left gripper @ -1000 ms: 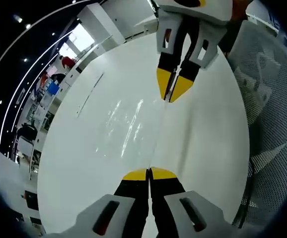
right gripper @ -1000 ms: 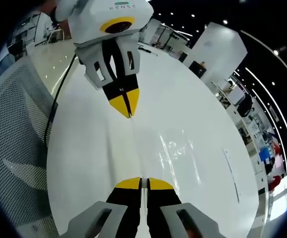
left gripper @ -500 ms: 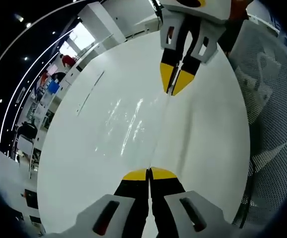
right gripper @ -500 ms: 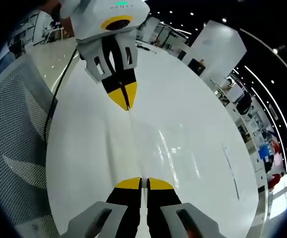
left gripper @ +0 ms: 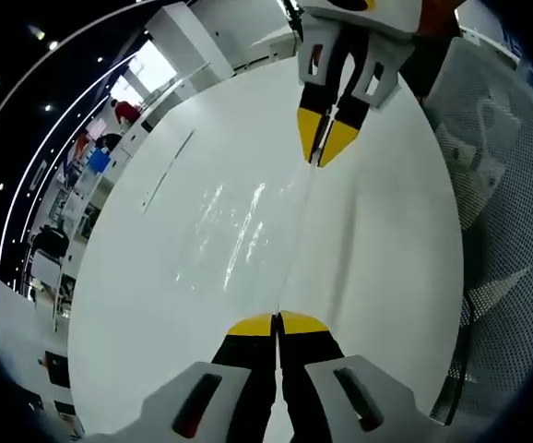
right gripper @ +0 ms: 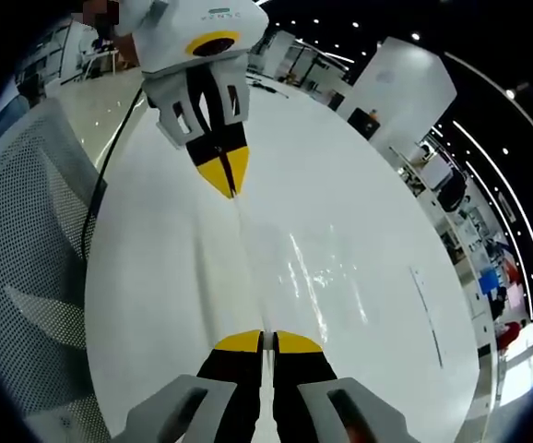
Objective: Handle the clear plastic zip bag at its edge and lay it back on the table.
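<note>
In the left gripper view, the left claw [left gripper: 277,323] rose from the bottom centre with its yellow tips pressed together on the near end of the clear plastic zip bag [left gripper: 290,240]. The bag was almost invisible against the white worktop [left gripper: 156,277]; only a faint crease line running up the middle of the frame and some glints left of centre betrayed it. At the top centre, the right claw [left gripper: 320,152] came down with its tips pinched on the far end of that same line.

In the right gripper view, the right claw [right gripper: 263,341] stood at the bottom centre, tips closed on the bag [right gripper: 257,268] edge, and the left claw [right gripper: 228,183] reached in from the upper left, also clamped on the film. The bag stretched between the two claws over the worktop [right gripper: 359,221]; whether it touched the surface or hung just above could not be told, and its outer borders were lost in the glare.

A mesh chair back [left gripper: 502,185] filled the right side of the left gripper view, cut off by the rim, and showed again at the left [right gripper: 27,231] of the right gripper view. A dark cable [right gripper: 110,166] ran along the worktop's left edge.
</note>
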Available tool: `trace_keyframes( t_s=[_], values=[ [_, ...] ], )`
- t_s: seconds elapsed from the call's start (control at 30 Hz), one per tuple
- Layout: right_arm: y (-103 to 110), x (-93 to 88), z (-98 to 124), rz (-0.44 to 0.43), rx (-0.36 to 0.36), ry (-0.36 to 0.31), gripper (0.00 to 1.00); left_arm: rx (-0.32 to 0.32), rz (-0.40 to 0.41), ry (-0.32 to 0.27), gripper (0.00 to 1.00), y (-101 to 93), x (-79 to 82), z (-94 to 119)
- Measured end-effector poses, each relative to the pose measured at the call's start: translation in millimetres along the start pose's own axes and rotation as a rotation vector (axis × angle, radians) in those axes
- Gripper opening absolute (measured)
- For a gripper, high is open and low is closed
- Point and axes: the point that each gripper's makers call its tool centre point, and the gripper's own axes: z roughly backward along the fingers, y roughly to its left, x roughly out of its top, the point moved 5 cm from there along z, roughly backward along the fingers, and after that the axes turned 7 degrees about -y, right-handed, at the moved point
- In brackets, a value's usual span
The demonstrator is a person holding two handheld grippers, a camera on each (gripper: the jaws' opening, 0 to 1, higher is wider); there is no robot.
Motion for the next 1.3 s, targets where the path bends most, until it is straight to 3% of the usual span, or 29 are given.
trace_keyframes(
  t_s=[0.6,1.07,1.3],
  values=[
    [-1,-0.3,1,0.007,-0.037,0.023,0.01,0.004,-0.024,0.005,0.0,-4.2,1.6,1],
    [-4,28.5,6,-0.039,-0.02,-0.115,0.09,0.007,-0.037,0.002,0.0,-4.8,1.9,1],
    [-6,37.4,-3,-0.037,-0.01,-0.129,0.09,-0.004,-0.064,-0.002,0.0,-8.9,4.2,-1]
  ],
)
